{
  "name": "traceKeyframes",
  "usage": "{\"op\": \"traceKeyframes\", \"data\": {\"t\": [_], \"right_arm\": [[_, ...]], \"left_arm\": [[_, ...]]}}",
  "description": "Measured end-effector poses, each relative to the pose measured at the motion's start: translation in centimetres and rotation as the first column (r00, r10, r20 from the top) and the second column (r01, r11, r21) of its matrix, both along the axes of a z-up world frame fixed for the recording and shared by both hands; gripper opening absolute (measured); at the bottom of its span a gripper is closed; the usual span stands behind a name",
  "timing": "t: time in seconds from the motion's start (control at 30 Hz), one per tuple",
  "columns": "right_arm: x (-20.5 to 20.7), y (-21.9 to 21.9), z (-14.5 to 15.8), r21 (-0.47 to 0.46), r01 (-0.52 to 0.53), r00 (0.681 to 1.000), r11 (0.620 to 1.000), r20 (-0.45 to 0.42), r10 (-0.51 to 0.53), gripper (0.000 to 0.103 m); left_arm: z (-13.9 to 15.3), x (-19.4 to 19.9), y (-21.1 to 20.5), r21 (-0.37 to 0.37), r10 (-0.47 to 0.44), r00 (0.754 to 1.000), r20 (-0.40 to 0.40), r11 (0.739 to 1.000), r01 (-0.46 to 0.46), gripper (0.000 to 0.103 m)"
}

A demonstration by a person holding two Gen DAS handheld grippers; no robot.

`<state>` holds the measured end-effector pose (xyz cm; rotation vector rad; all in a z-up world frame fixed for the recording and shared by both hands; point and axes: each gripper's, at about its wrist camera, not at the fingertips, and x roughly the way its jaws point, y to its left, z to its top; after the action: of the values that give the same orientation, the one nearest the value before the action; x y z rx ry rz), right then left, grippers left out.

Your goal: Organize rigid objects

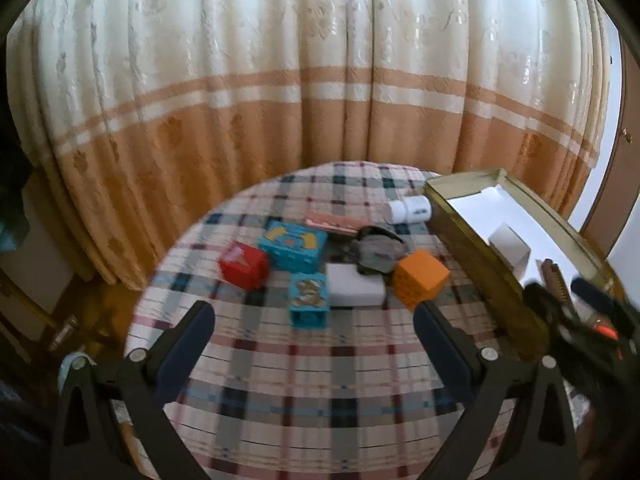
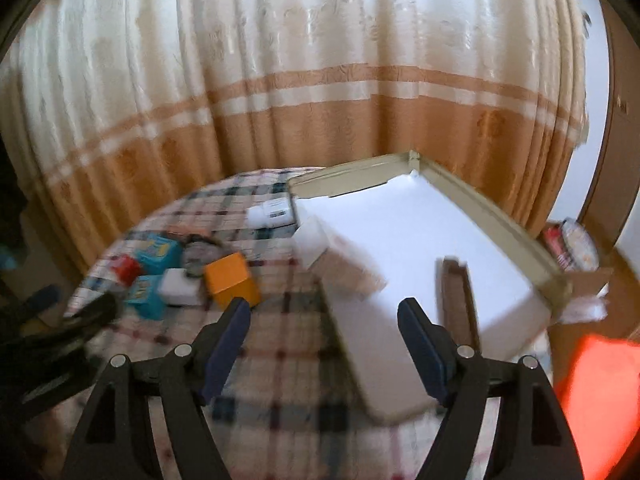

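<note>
My left gripper point(image 1: 314, 320) stands spread wide over the checked tablecloth point(image 1: 304, 384), nothing between its fingers. My right gripper point(image 2: 322, 320) is parted too, empty, above the tray's near edge. Just beyond the left fingers lie a small blue box point(image 1: 308, 300), a white block point(image 1: 356, 286), an orange cube point(image 1: 420, 278) and a red box point(image 1: 244, 265). The white-lined tray point(image 2: 496, 216) holds a white box point(image 2: 336, 256) and a brown piece point(image 2: 460, 300).
</note>
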<state>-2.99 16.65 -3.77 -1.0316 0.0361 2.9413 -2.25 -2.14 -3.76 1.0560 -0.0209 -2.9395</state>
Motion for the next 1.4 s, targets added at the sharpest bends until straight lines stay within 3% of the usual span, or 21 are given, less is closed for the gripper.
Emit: {"op": "traceKeyframes", "data": {"t": [0.1,0.2,0.53,0.87,1.1,1.23,1.4], "right_arm": [[-2.5,0.4,-0.3,0.051,0.028,0.999,0.998,0.044,-0.030,0.078],[-4.4,1.9,-1.1,0.072,0.076,0.992,0.995,0.091,-0.082,0.078],[-5.1,7.3,0.0,0.023,0.267,0.963,0.963,0.039,-0.268,0.078],[-4.5,6.6,0.3,-0.006,0.247,0.969,0.969,0.021,-0.247,0.078],[-4.1,4.4,-0.1,-0.084,0.161,0.986,0.983,0.051,-0.158,0.078],[-5.1,3.1,-0.9,-0.030,0.149,0.987,0.988,0.067,-0.147,0.078],[-7.2,3.5,-1.2,-0.033,0.184,0.980,0.982,0.087,-0.181,0.078]], "left_arm": [[0.1,0.1,-0.9,-0.036,0.021,1.000,-0.015,0.999,-0.022,0.101],[-0.3,-0.3,-2.3,-0.017,0.053,0.999,0.004,0.998,-0.053,0.101],[-1.6,-1.5,-3.4,-0.002,0.088,0.995,0.044,0.996,-0.088,0.101],[-1.8,-1.8,-3.8,0.009,0.092,0.994,0.057,0.996,-0.093,0.101],[-1.9,-1.8,-4.1,0.031,0.094,0.993,0.067,0.995,-0.096,0.101],[-1.8,-1.8,-4.1,0.022,0.089,0.994,0.061,0.996,-0.090,0.101],[-1.9,-2.0,-4.5,0.018,0.099,0.993,0.065,0.995,-0.100,0.101]]}}
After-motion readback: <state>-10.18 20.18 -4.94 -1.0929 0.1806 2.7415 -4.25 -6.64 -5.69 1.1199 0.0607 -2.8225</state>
